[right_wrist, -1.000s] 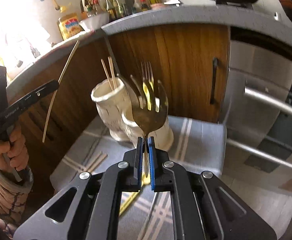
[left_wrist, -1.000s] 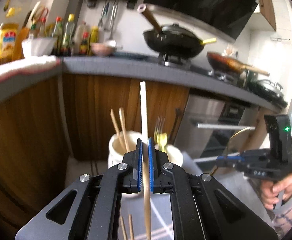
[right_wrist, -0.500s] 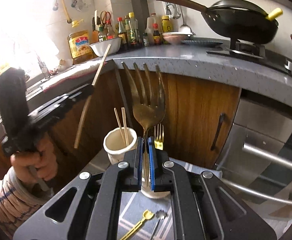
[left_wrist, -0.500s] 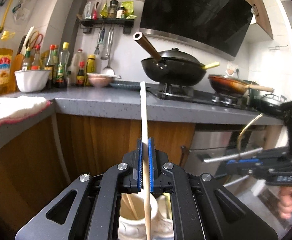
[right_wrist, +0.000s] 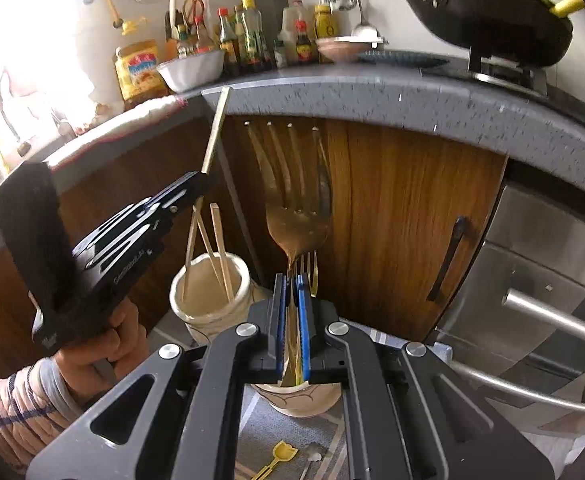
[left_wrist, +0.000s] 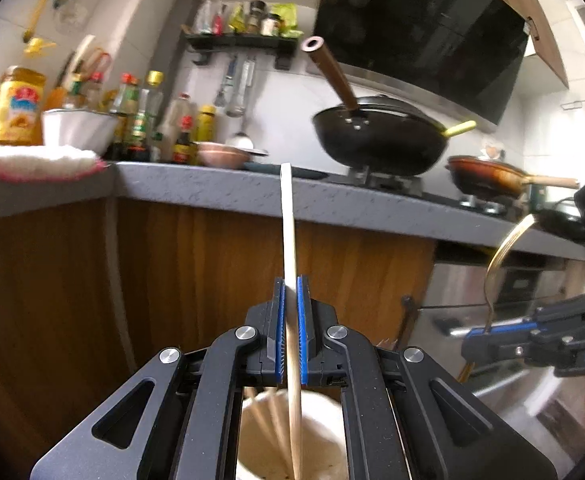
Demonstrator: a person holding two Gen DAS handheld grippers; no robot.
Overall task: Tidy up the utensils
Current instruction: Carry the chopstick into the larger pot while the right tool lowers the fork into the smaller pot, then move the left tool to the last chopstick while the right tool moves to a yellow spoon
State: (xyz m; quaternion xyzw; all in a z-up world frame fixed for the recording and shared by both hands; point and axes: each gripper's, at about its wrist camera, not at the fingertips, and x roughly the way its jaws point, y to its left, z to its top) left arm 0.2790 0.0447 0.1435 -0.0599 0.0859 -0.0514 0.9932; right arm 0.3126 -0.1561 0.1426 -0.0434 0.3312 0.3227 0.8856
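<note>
My left gripper (left_wrist: 291, 284) is shut on a pale wooden chopstick (left_wrist: 287, 224) held upright, its lower end inside the white ceramic holder (left_wrist: 324, 432), which has other chopsticks in it. In the right wrist view the left gripper (right_wrist: 202, 184) hangs over that holder (right_wrist: 208, 300) with the chopstick (right_wrist: 216, 128). My right gripper (right_wrist: 291, 284) is shut on a gold fork (right_wrist: 296, 216), tines up, above a second white cup (right_wrist: 304, 400) holding another fork. The right gripper (left_wrist: 476, 340) with its fork (left_wrist: 504, 248) shows in the left wrist view.
Both cups stand on a grey striped cloth (right_wrist: 276, 432) with a small yellow pick (right_wrist: 278, 456) lying on it. Wooden cabinets (right_wrist: 408, 220) and a grey counter (right_wrist: 372, 92) with bottles, bowls and a black wok (left_wrist: 380, 140) rise behind. A steel oven (right_wrist: 552, 280) is at right.
Both grippers rose and tilted up, then came over the cups. The left chopstick's lower end now sits inside the chopstick holder. The fork is over the second cup.
</note>
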